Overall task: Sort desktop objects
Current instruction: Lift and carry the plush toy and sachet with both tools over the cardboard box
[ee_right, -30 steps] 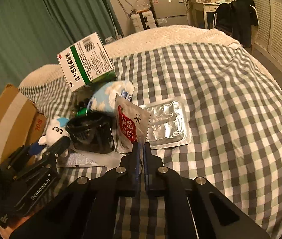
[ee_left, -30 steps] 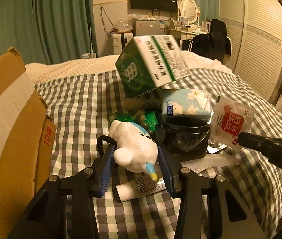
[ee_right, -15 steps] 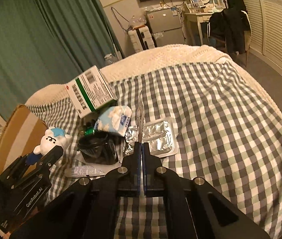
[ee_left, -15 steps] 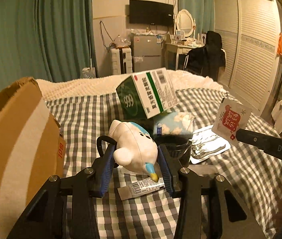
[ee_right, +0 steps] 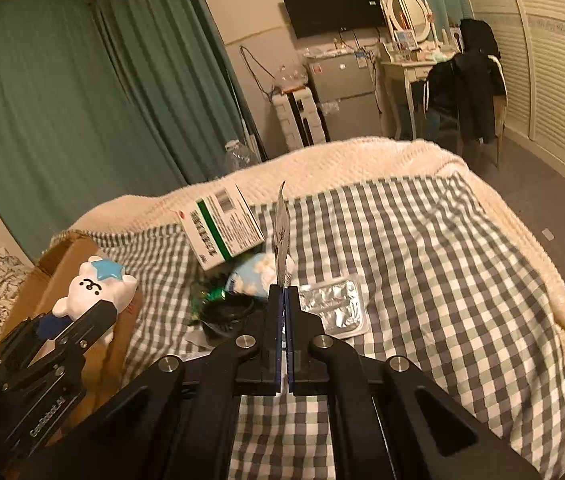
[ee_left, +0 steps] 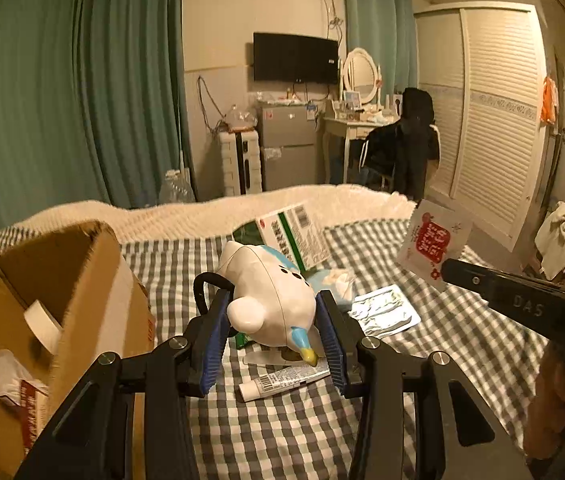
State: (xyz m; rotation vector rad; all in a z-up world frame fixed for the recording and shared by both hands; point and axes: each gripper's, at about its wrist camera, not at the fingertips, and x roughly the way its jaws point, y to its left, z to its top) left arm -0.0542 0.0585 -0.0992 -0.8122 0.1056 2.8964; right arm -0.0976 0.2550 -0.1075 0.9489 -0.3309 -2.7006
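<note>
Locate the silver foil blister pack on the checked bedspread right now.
In the right wrist view, the silver foil blister pack lies flat on the checked bedspread, just right of the right gripper tips and right of the pale blue tissue packet.

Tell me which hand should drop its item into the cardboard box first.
Left, probably. The left gripper holds the bear toy right beside the open cardboard box. The right gripper, pinching the sachet, is farther off and would have to cross the left.
</note>
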